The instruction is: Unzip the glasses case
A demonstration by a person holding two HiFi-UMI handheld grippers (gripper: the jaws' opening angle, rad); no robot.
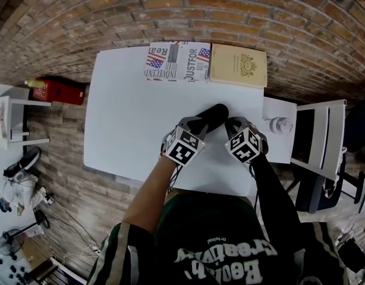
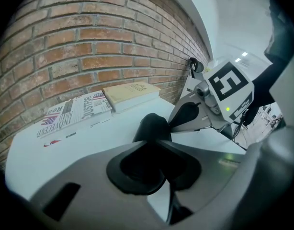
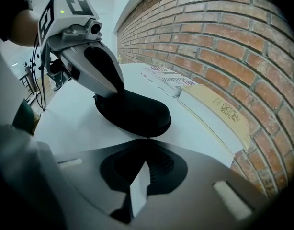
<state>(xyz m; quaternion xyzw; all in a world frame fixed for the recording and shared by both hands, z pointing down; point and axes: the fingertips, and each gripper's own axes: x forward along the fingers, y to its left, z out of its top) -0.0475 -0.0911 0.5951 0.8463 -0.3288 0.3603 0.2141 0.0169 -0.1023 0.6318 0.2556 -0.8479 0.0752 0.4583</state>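
Note:
A black oval glasses case (image 1: 213,113) lies on the white table (image 1: 129,117), its zip seam looking closed. My left gripper (image 1: 197,124) is shut on the case's near end; in the left gripper view the case (image 2: 152,126) runs out from between my jaws (image 2: 155,145). My right gripper (image 1: 233,124) is shut, its tips (image 3: 146,139) meeting right at the case's rim (image 3: 135,111). Whether they pinch a zipper pull is hidden. The right gripper view shows the left gripper (image 3: 111,87) clamped over the case's far end, and the left gripper view shows the right gripper (image 2: 185,116) against the case's side.
A folded newspaper (image 1: 178,61) and a tan book (image 1: 238,66) lie along the table's far edge, against the brick wall. A white chair (image 1: 319,141) and a small white surface with a pale round object (image 1: 280,124) stand to the right. A red item (image 1: 57,91) sits on the floor to the left.

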